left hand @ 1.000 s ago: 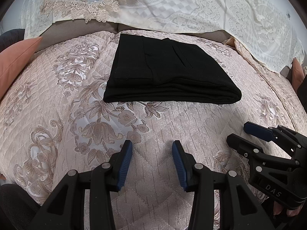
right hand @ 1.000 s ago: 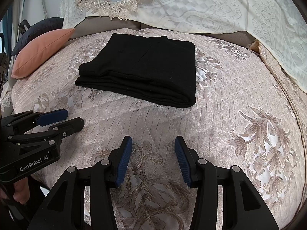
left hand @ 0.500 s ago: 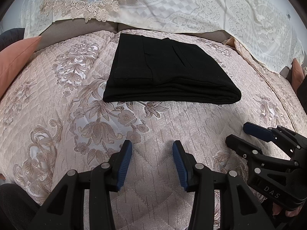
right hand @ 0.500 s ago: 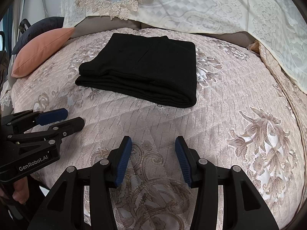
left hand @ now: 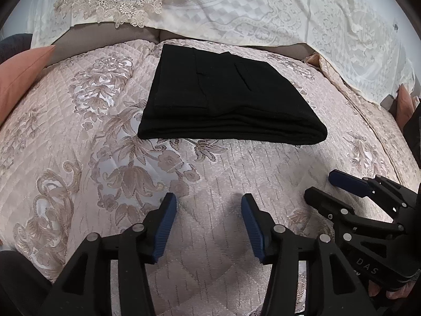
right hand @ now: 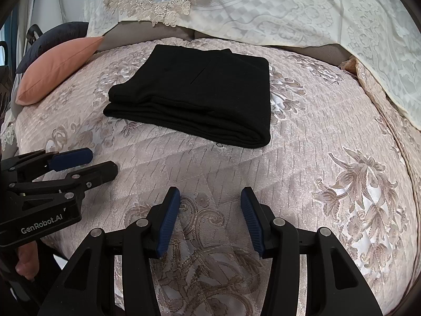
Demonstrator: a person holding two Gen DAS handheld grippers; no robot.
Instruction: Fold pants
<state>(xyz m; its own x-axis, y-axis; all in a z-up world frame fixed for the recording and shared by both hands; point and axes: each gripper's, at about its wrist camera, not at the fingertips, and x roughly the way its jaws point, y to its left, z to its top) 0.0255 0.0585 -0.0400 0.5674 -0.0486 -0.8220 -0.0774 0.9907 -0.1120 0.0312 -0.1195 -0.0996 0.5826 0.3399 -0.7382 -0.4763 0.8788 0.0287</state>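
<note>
Left tongs: my left tongs [left hand: 208,223] hang over the near edge of the bed, blue pads apart and spreading wider, with only quilt showing between them.
Right tongs: my right tongs [right hand: 210,218] sit just beside them over the same near edge, released, nothing gripped.
Pants: the black pants [left hand: 226,100] lie well apart from both tongs, toward the far edge of the bed [left hand: 79,158], near the lace cover [left hand: 263,13] and right of the pink cushion [right hand: 58,68].
Shape: a flat stacked rectangle, several layers thick, rounded fold at the right end; I judge the folding all but done.
Handling: soft, limp and light, I expect; nothing fragile. The knit should grip well against ribbed pads, but the layers will slide over one another and sag if lifted by one point.
Where to hold: if I must move it, I would pinch the thick folded edge facing me, one tong toward each near corner, catching every layer.
Risk: snagging the quilt beneath.
</note>
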